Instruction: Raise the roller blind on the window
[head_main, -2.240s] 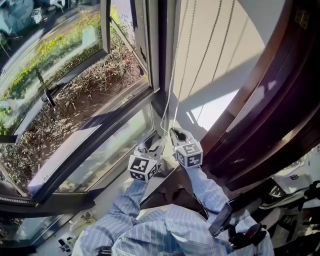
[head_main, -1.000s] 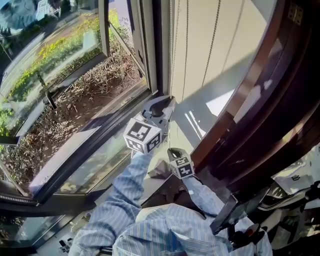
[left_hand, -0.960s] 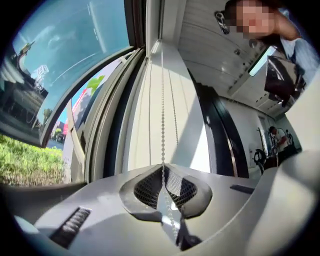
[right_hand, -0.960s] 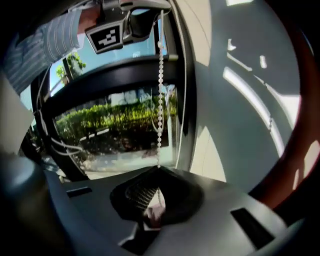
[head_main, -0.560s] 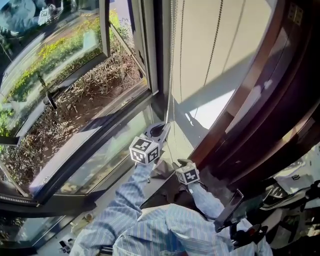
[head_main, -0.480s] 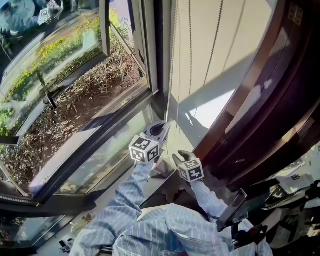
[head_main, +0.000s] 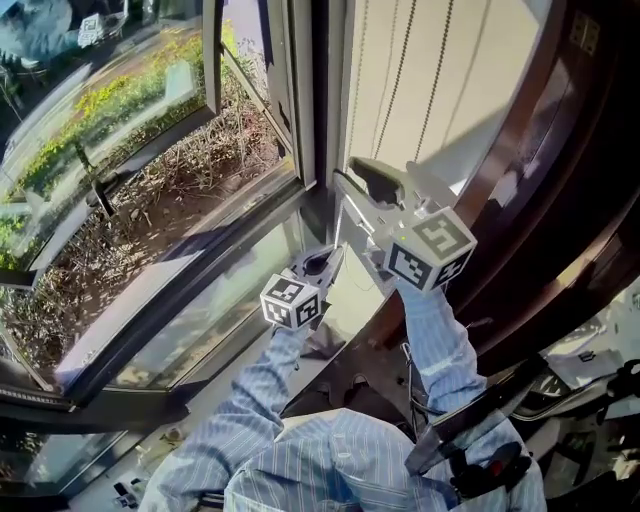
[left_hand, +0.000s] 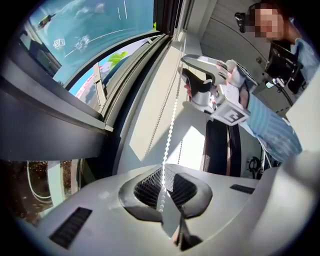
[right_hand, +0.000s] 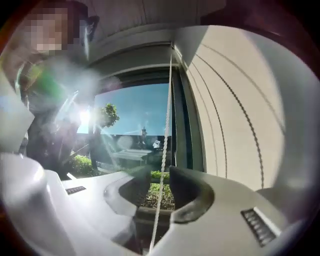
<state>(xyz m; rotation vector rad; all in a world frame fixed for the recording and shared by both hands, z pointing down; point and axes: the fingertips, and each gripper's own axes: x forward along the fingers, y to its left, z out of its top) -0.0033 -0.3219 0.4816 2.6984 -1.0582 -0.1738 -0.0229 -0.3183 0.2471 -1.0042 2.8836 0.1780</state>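
beside the window frame (head_main: 308, 100), the left claw (left_hand: 162, 189) pinches the chain (left_hand: 170, 127) while the right claw (right_hand: 155, 187), jaws just opening, straddles it loosely (its top runs out of the head view).

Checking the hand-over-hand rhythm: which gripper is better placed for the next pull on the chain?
Probably right. The right gripper is high, its jaws have just been opening, with the chain between them, ready to clamp and pull down. The left gripper is low, shut on the chain.
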